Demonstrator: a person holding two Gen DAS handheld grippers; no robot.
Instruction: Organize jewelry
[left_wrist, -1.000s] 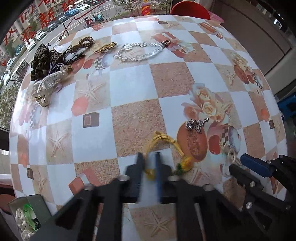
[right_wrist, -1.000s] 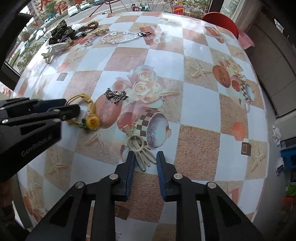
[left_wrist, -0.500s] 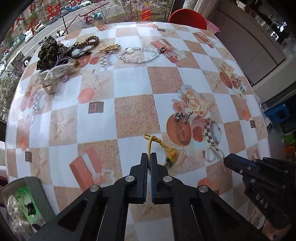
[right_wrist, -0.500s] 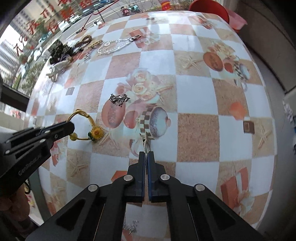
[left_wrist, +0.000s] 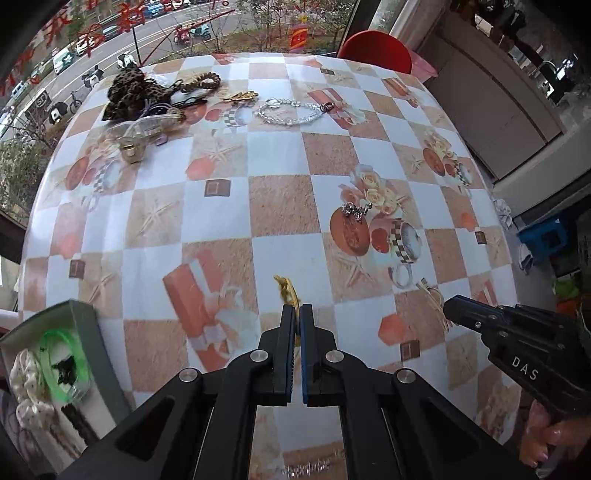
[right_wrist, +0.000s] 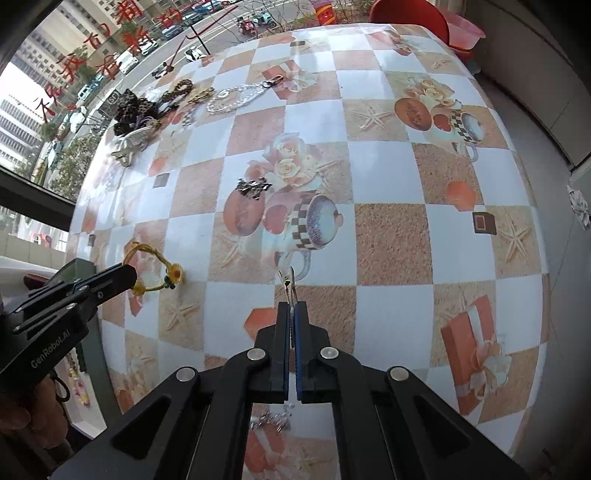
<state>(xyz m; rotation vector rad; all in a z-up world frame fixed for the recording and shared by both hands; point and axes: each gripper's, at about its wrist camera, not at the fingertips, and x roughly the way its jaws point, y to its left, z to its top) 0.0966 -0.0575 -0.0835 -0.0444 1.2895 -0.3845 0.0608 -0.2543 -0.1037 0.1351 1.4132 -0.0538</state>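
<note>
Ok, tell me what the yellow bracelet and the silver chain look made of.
Yellow bracelet: looks like braided cord, matte, with a small flower ornament, held in the left gripper. Silver chain: probably metal or clear beads; it glints brightly, too small to tell.

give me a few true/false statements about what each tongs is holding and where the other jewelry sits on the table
1. The left tongs are shut on the yellow cord bracelet. True.
2. The right tongs are open and hold nothing. False: they are shut on the cream hair clip.
3. The silver chain lies on the table at its far side, near the leopard scrunchie. True.
4. The small silver charm is inside the green box. False: it lies on the tablecloth, on the printed roses and fruit.
5. The green box holds a green bangle. True.
</note>
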